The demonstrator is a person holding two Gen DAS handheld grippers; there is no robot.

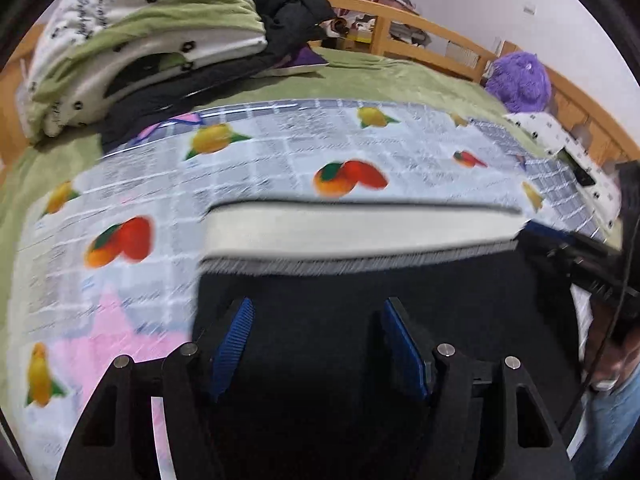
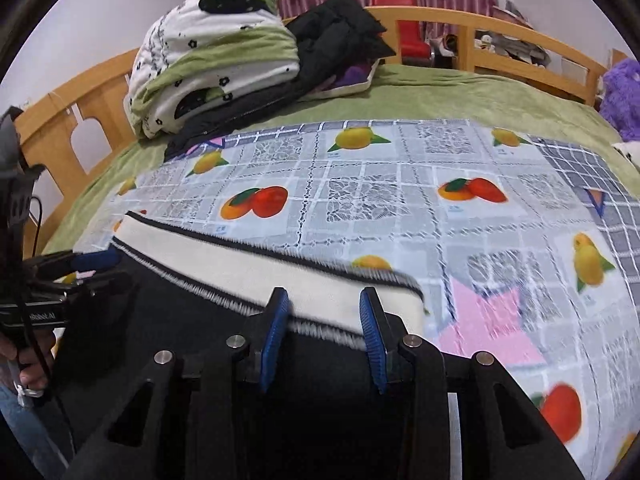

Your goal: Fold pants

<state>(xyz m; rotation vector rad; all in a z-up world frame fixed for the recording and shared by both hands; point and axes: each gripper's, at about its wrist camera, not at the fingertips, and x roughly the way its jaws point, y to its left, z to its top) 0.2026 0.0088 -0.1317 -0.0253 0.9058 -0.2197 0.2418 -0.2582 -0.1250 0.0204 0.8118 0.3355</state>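
The pants lie on the fruit-print cloth spread over the bed, black fabric with a cream waistband turned toward the far side, right under both our tools. Our right gripper hangs over the waistband's right end, its blue pads a moderate way apart with the band's edge showing between them; we cannot tell whether they press on the fabric. Our left gripper stands wider apart above the black cloth near the left end, and nothing looks pinched there.

To do this step well, we judge that each tool should take one corner of the waistband, biting through every layer, then lift level and together so the fabric does not skew. We should carry the fold so the edges meet squarely and smooth it flat before letting go. The slick cloth may slide on the green blanket, so a slow pull seems wise.

Beyond lie a rolled quilt, a black jacket and a purple plush toy.

As for writing, small white lettering shows on the left tool's body in the right view, too blurred to read surely; tiny captions under the printed fruit are illegible.
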